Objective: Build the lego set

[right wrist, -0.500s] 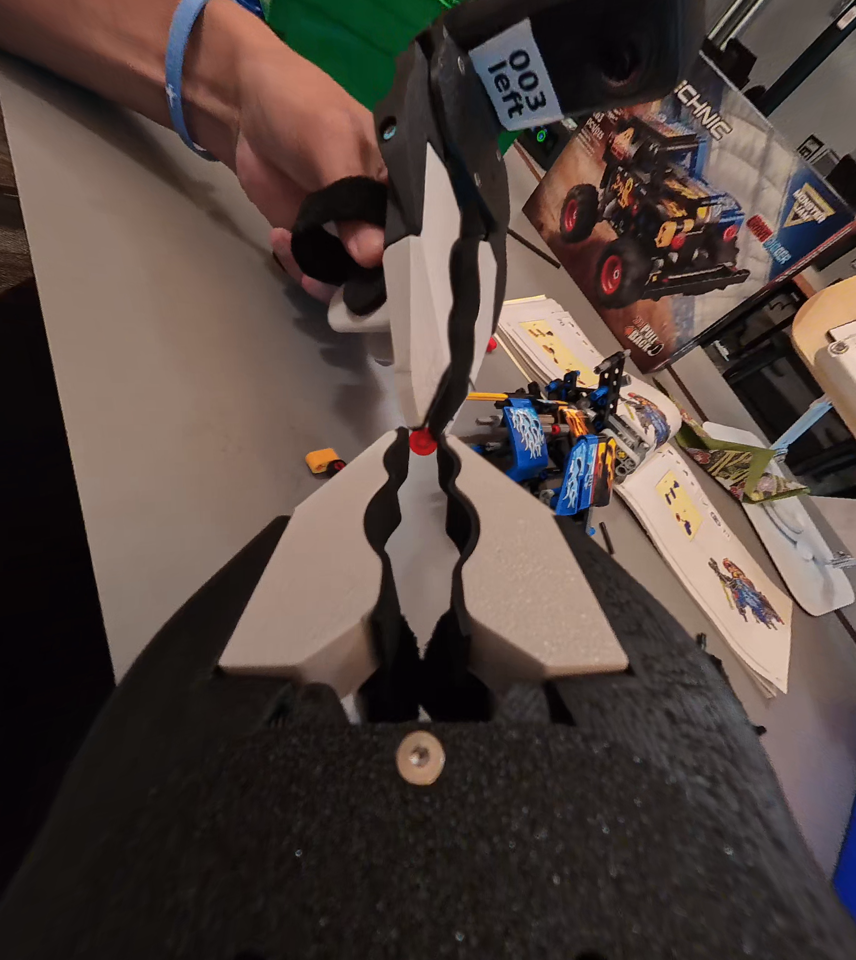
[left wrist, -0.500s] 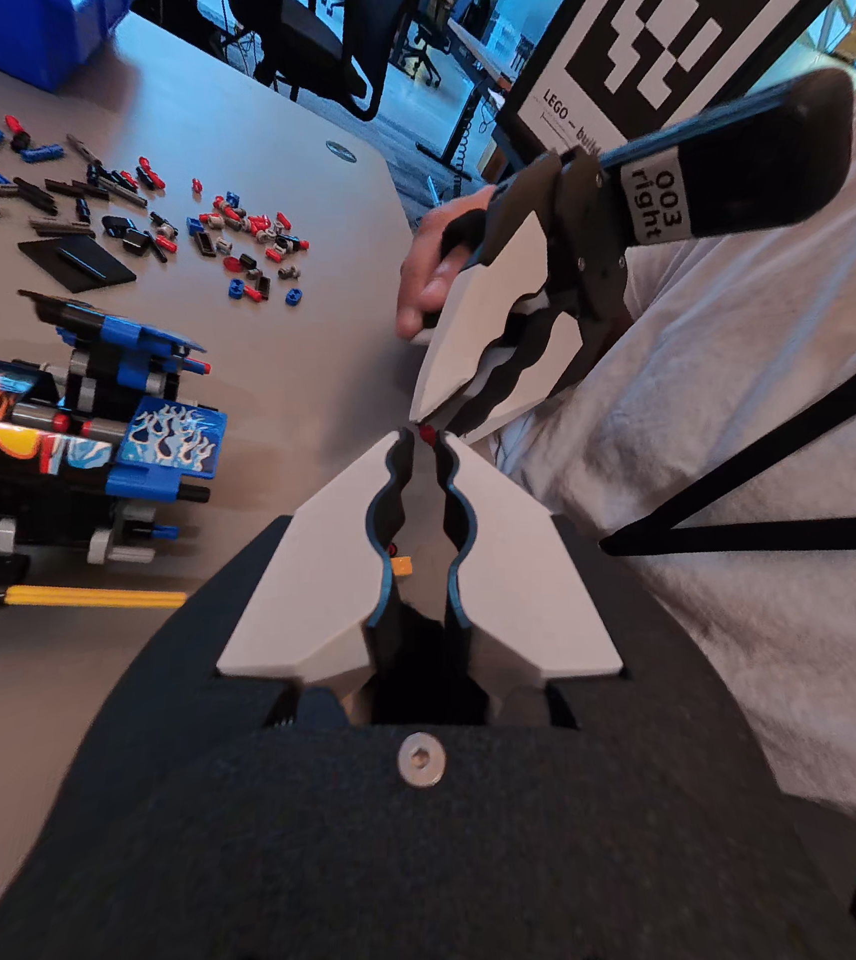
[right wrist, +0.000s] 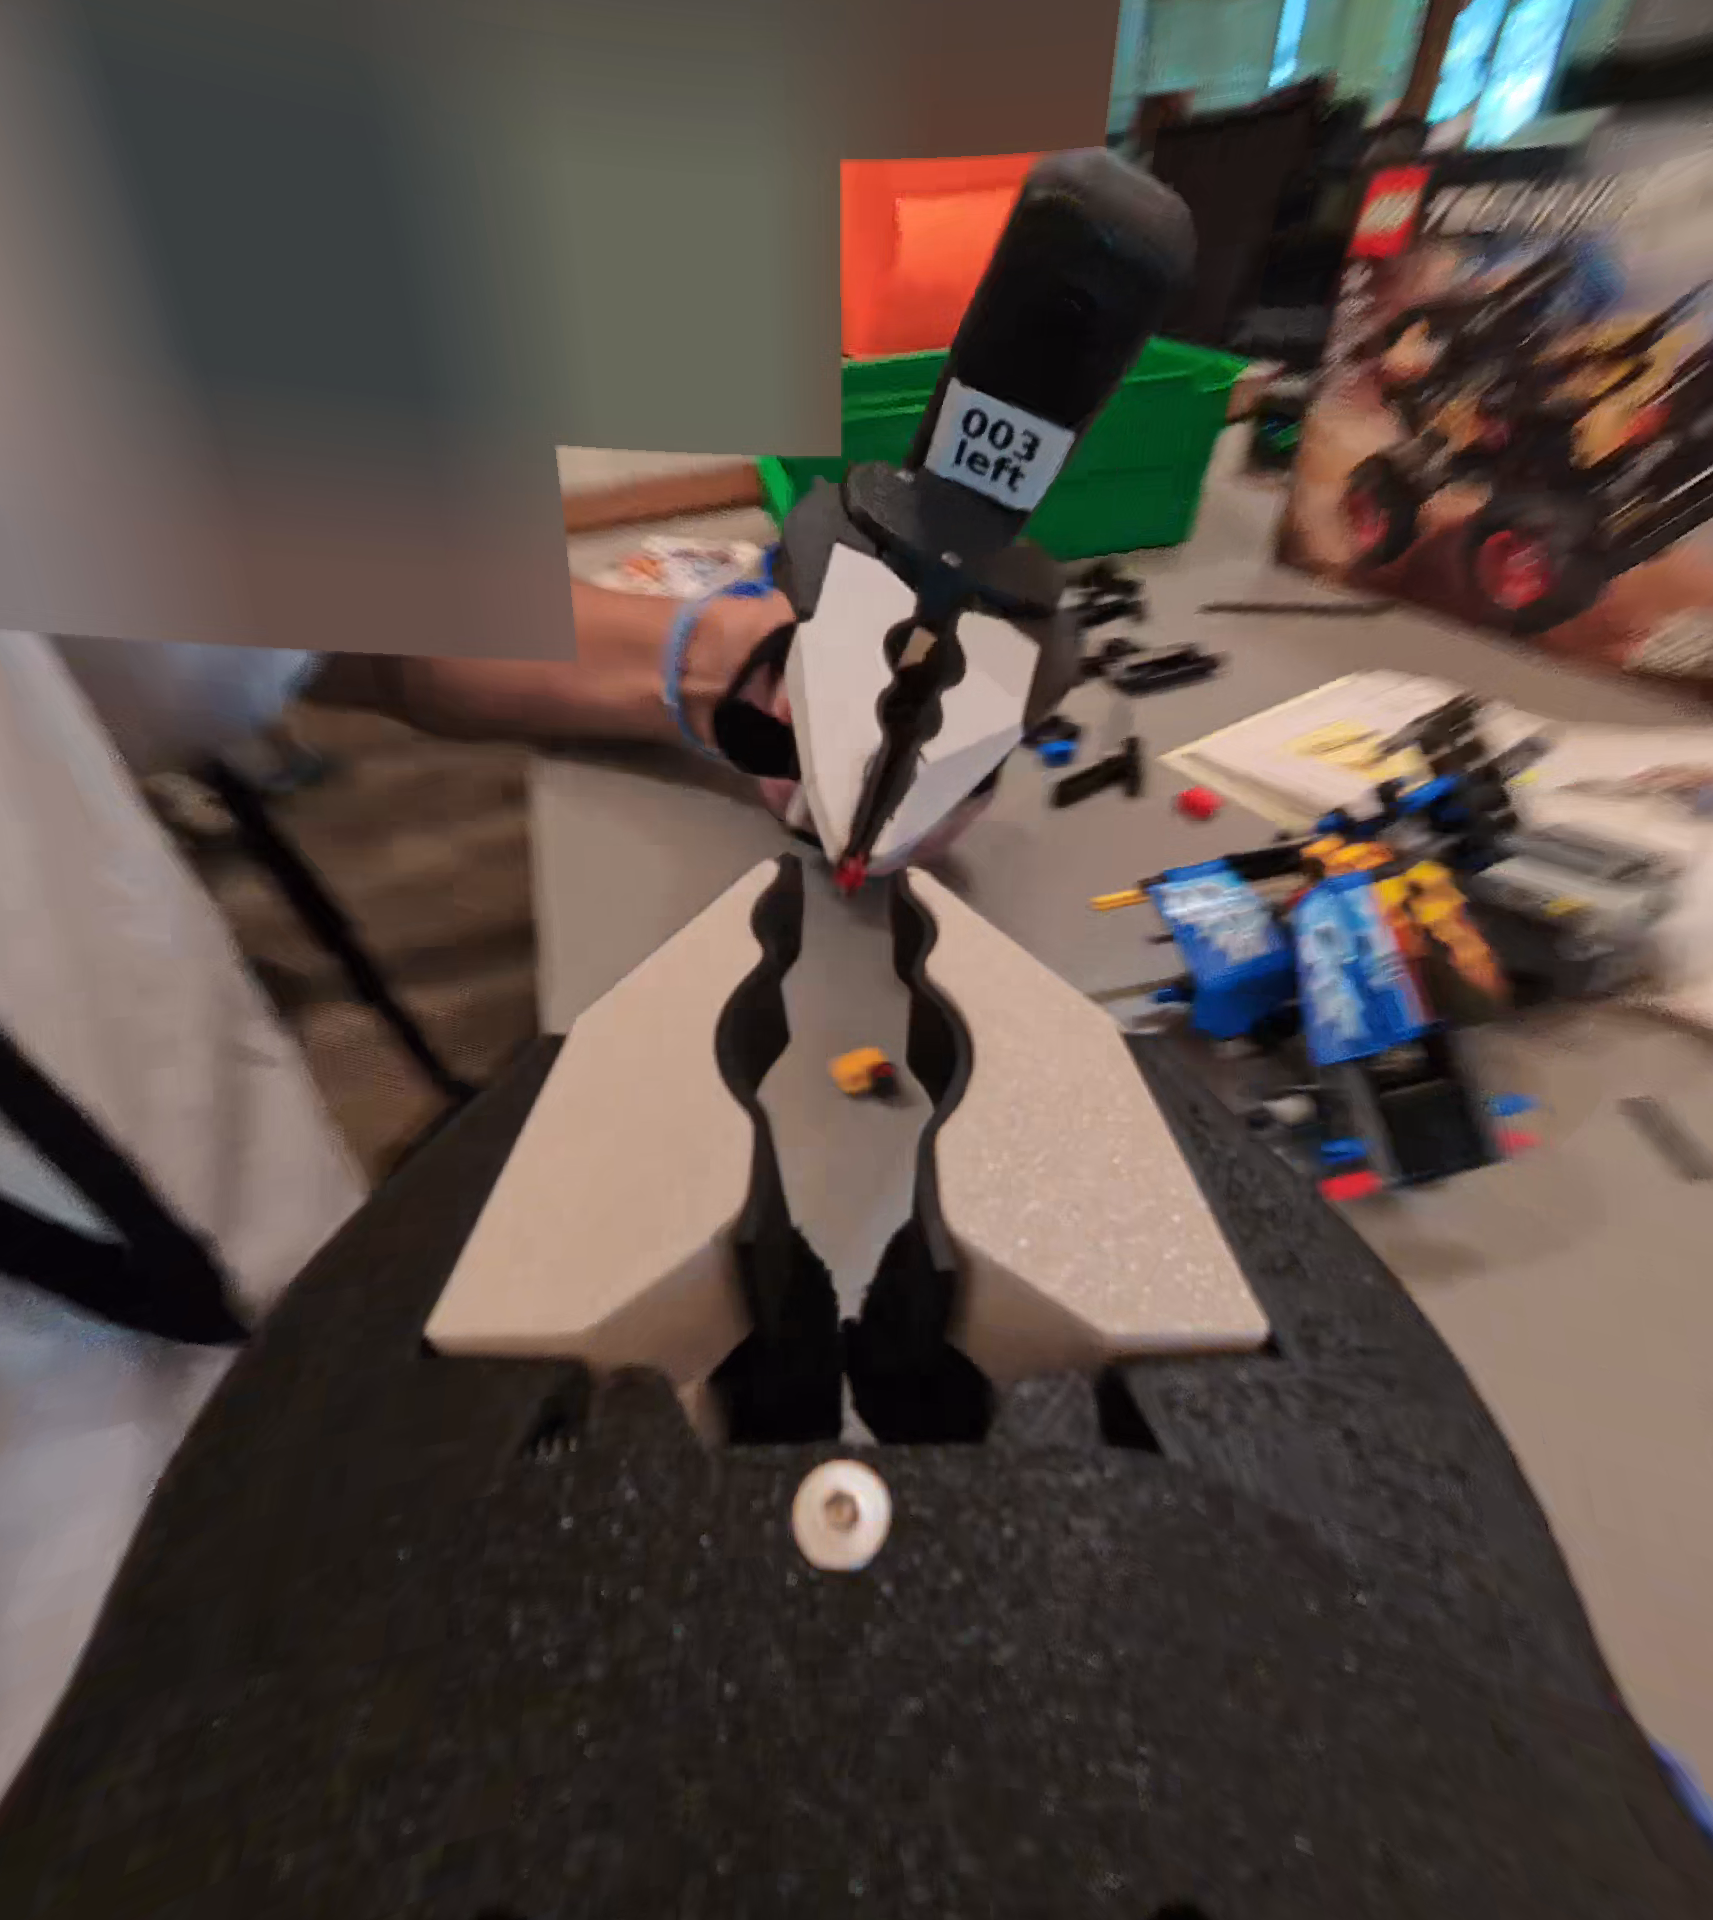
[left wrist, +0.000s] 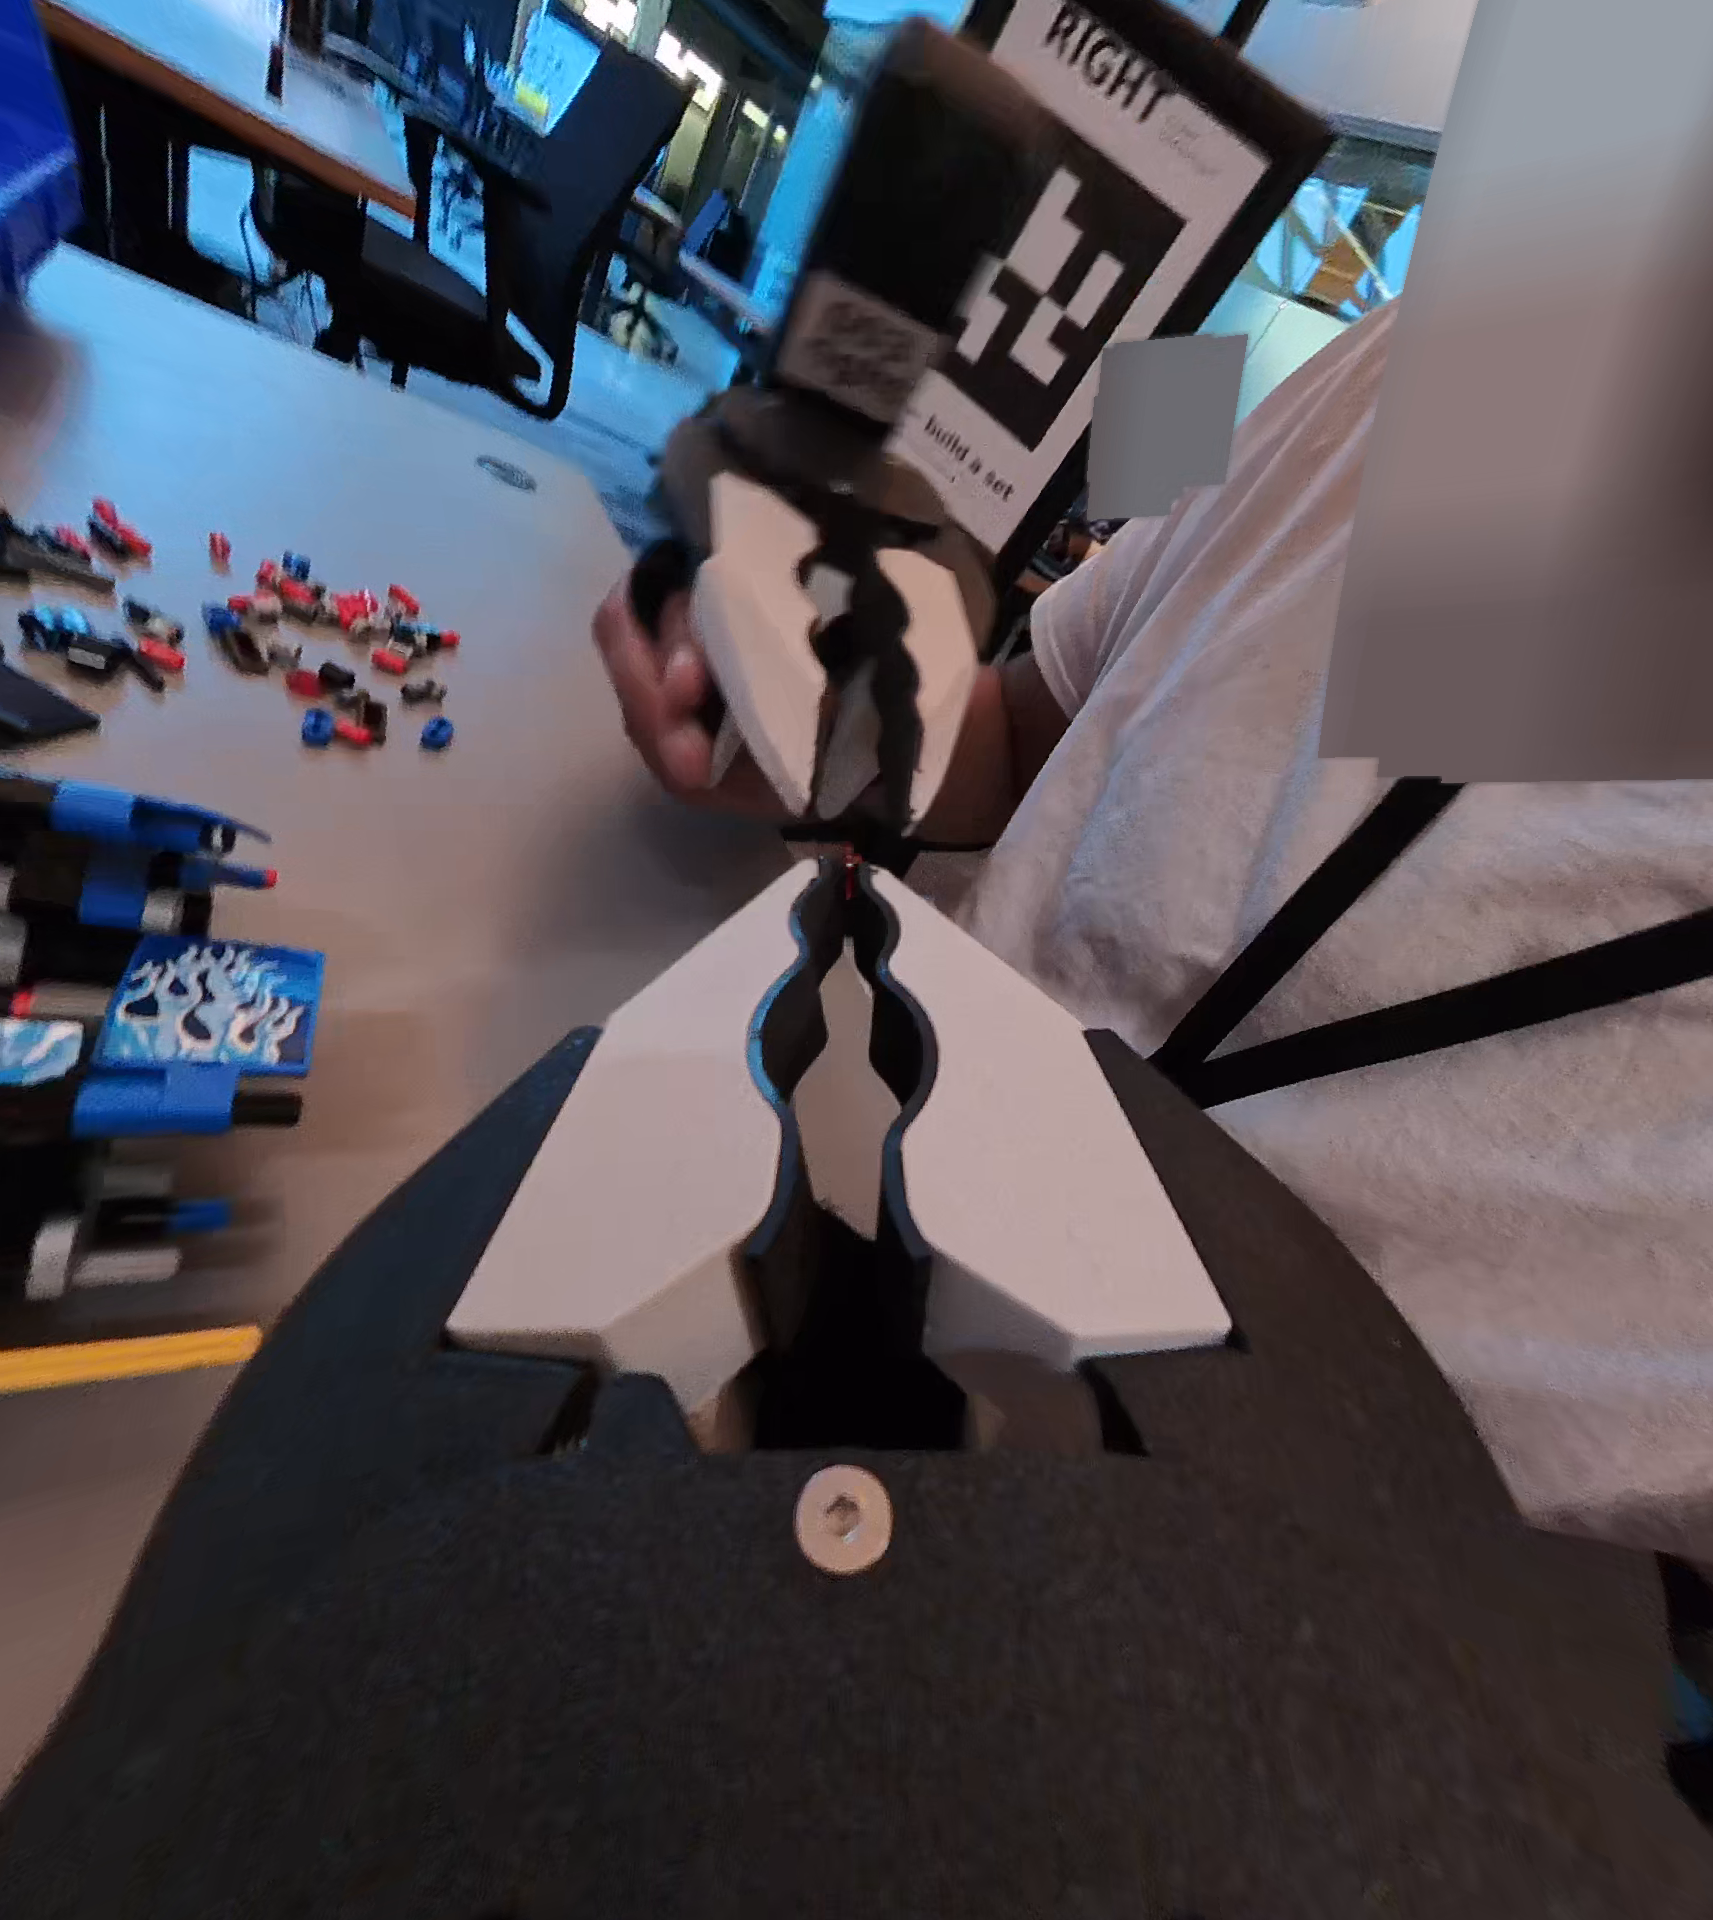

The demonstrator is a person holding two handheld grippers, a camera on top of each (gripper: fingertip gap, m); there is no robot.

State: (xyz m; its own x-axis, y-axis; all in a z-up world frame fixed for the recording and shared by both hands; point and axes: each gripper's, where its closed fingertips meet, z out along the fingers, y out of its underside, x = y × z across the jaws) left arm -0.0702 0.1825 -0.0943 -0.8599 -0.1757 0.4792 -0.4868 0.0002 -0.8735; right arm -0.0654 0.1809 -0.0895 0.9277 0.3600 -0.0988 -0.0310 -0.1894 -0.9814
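My left gripper [left wrist: 847, 871] is shut on a small red lego piece [left wrist: 848, 871], held above the grey table [left wrist: 478, 894]. It also shows in the right wrist view [right wrist: 854, 871], pinching the red piece [right wrist: 849, 875]. My right gripper [right wrist: 844, 871] is open, its tips on either side of that piece without closing on it; it faces me tip to tip in the left wrist view [left wrist: 857, 816]. The part-built blue truck model with flame stickers [left wrist: 208, 1023] lies on the table to the left and also shows in the right wrist view [right wrist: 1330, 956].
Loose red, blue and black pieces [left wrist: 332, 644] lie scattered at the far left. A small yellow piece [right wrist: 857, 1070] lies on the table below the grippers. An open instruction booklet [right wrist: 1299, 743], the set's box [right wrist: 1558, 436] and a green bin [right wrist: 1143, 468] stand behind. A person's white shirt [left wrist: 1454, 1195] is close by. The tips of both grippers are at nearly the same place.
My right gripper's jaws have opened wider around the red piece. Both grippers have tilted and swung, so the views now look higher across the room.
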